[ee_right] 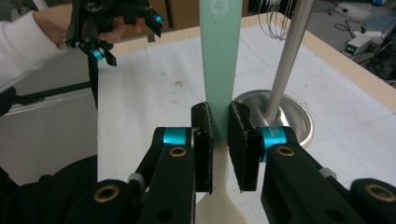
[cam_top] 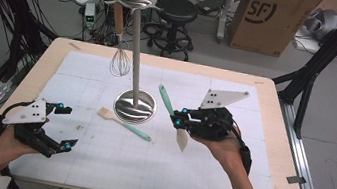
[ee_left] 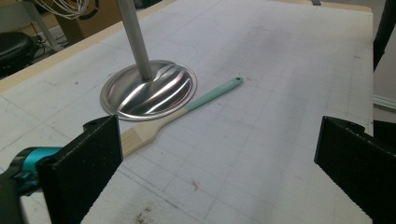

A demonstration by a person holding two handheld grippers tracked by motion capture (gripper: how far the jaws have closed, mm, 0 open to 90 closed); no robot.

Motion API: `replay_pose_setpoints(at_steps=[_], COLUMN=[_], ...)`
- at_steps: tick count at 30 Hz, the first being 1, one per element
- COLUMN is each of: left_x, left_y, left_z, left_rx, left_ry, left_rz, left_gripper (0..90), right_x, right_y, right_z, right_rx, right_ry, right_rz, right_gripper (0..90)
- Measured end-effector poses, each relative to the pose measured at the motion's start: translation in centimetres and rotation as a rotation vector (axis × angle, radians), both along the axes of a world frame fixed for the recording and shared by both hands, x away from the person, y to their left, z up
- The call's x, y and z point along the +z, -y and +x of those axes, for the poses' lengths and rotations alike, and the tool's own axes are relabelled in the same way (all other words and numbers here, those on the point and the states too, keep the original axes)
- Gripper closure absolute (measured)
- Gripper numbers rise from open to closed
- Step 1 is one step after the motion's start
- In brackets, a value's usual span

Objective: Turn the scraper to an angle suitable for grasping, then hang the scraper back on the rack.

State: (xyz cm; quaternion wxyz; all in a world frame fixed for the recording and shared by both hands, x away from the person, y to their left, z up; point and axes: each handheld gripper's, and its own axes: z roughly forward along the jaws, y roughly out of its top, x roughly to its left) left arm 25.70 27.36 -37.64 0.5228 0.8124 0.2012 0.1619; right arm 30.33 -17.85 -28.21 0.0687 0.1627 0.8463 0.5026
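Table (cam_top: 271, 140) carried a white grid mat (cam_top: 146, 162). Utensil stand (cam_top: 137, 59) stood at 12 o'clock of mat centre, whisk (cam_top: 120, 59) hanging off its top ring. Right gripper (cam_top: 179, 120), at 3 o'clock of the stand base, was clamped on the spatula (cam_top: 173, 118) with mint handle up, cream blade down, clear of the mat. Left gripper (cam_top: 64, 127) sat at 8 o'clock, jaws wide, nothing between. Brush (cam_top: 124, 124) lay flat at 6 o'clock of the base, just beside it.
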Motion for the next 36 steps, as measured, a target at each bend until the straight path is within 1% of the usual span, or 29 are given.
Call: replay_pose_setpoints(at_steps=[4, 5, 7, 9, 10, 11, 13, 17, 23, 26, 28, 30, 31, 36], left_x=[0.0, 0.0, 0.0, -0.1, -0.1, -0.1, 0.0, 0.0, 0.1, 0.4, 0.5, 0.6, 0.8, 2.2], left_y=[0.0, -0.1, -0.1, -0.1, 0.0, 0.0, 0.0, 0.1, 0.2, 0.3, 0.4, 0.4, 0.5, 0.5], left_z=[0.0, 0.0, 0.0, 0.0, 0.0, 0.0, 0.0, 0.0, -0.1, 0.1, 0.3, 0.6, 0.8, 1.2], left_rx=[-0.001, -0.002, -0.002, -0.003, -0.002, -0.001, -0.001, -0.003, 0.002, 0.005, 0.002, 0.005, 0.003, -0.002], left_ry=[0.001, 0.002, 0.000, 0.000, -0.001, 0.000, -0.001, -0.001, -0.008, -0.007, -0.018, -0.029, -0.036, -0.043], left_rz=[-0.007, -0.003, -0.002, -0.001, -0.001, 0.000, -0.004, 0.000, -0.012, -0.017, -0.021, -0.014, -0.020, -0.038], left_gripper=[1.6, 1.6, 1.6, 1.6, 1.6, 1.6, 1.7, 1.7, 1.7, 1.7, 1.7, 1.6, 1.6, 1.6], right_x=[0.4, 0.4, 0.4, 0.4, 0.4, 0.4, 0.4, 0.5, 0.6, 0.7, 0.7, 0.8, 0.8, 0.8], right_y=[-0.4, -0.5, -0.7, -0.8, -0.9, -0.9, -1.0, -1.1, -1.3, -1.5, -1.6, -1.6, -1.6, -1.6], right_z=[0.2, 0.2, 0.2, 0.2, 0.2, 0.2, 0.3, 0.3, 0.5, 0.6, 0.5, 0.5, 0.5, 0.5], right_rx=[0.005, 0.012, 0.008, 0.015, 0.006, 0.013, 0.011, 0.009, -0.004, -0.013, -0.011, -0.012, -0.011, -0.017], right_ry=[0.006, 0.008, 0.013, 0.007, 0.010, 0.004, 0.016, 0.016, 0.017, 0.013, 0.013, 0.023, 0.016, 0.016], right_rz=[0.003, 0.004, 0.002, 0.000, -0.004, -0.001, -0.002, 0.004, 0.021, 0.022, 0.021, 0.018, 0.020, 0.023], right_gripper=[81.0, 81.0, 81.0, 81.0, 81.0, 81.0, 81.0, 81.0, 81.0, 80.9, 80.9, 80.9, 80.9, 80.9])
